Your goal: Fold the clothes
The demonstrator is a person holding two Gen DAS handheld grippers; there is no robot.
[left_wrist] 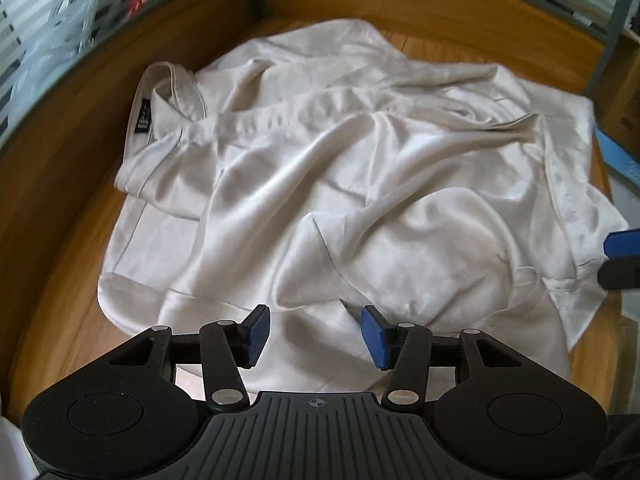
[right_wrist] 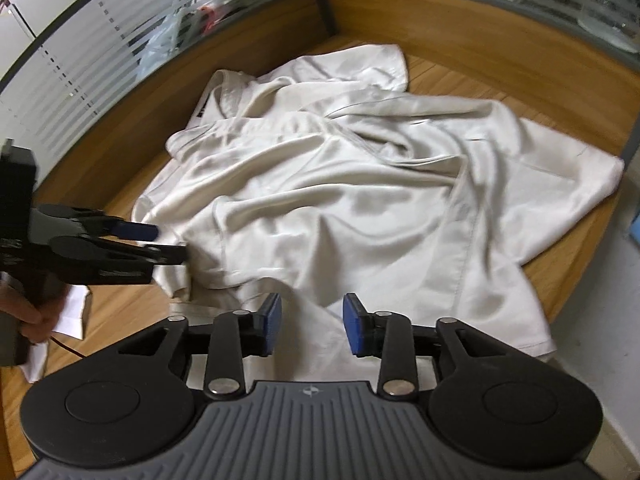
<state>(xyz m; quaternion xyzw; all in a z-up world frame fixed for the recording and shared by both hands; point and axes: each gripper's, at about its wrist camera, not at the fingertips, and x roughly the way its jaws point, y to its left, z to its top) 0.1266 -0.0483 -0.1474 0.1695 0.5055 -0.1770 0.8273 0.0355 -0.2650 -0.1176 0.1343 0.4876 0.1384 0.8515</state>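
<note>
Lying crumpled across the wooden table (left_wrist: 60, 184), a pale satin shirt (left_wrist: 328, 184) covered most of the surface, collar and black neck label (left_wrist: 143, 117) toward the far left, hem toward the near edge. Hovering above the near hem, left gripper (left_wrist: 316, 334) stood with blue pads parted and only loose cloth showing under the gap, nothing pinched. Seen from the other side, same gripper (right_wrist: 160, 242) reached in by the shirt's left edge, a hand (right_wrist: 30, 312) round its handle. Right gripper (right_wrist: 311, 324) likewise stood parted over the near cloth, gripping nothing. Behind the table, frosted striped glass partition (right_wrist: 88, 72).
</note>
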